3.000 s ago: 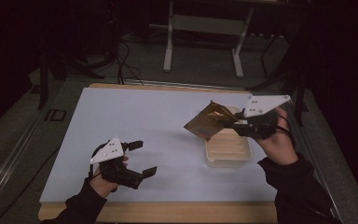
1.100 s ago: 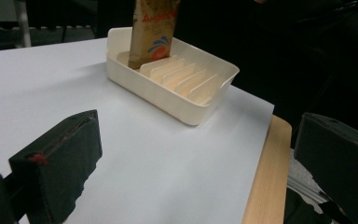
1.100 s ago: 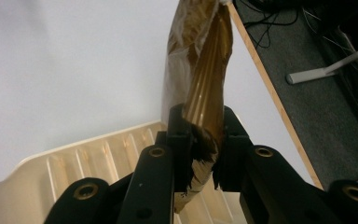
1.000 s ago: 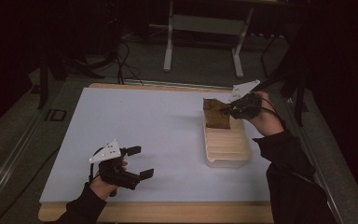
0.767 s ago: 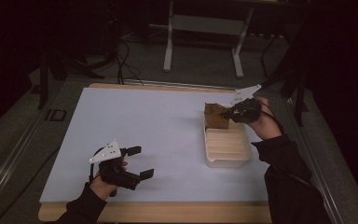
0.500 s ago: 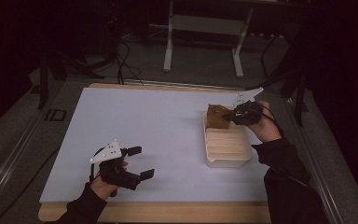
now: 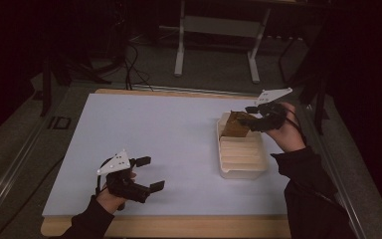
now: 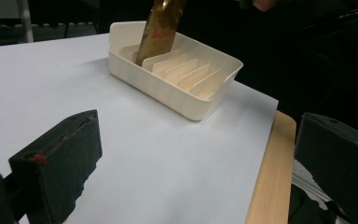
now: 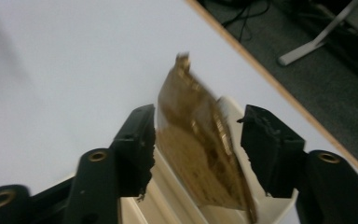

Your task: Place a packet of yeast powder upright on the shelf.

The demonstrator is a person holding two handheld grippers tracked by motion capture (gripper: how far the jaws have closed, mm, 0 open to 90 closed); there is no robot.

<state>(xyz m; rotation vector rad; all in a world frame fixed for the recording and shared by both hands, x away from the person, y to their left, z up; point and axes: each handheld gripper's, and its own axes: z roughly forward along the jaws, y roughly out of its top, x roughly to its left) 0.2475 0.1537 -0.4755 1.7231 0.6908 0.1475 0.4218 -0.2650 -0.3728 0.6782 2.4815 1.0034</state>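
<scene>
Gold packet is seen standing on edge in the far slot of the cream tray at right of frame — long axis upright, slightly tilted — between the parted jaws of the right gripper, while the left gripper is held wide open at lower left.

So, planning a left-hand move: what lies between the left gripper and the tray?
Only bare white table separates the left gripper from the tray, per the high view.

Right gripper jaws apart w/ gold packet between (blurred), standing in cream tray.
</scene>
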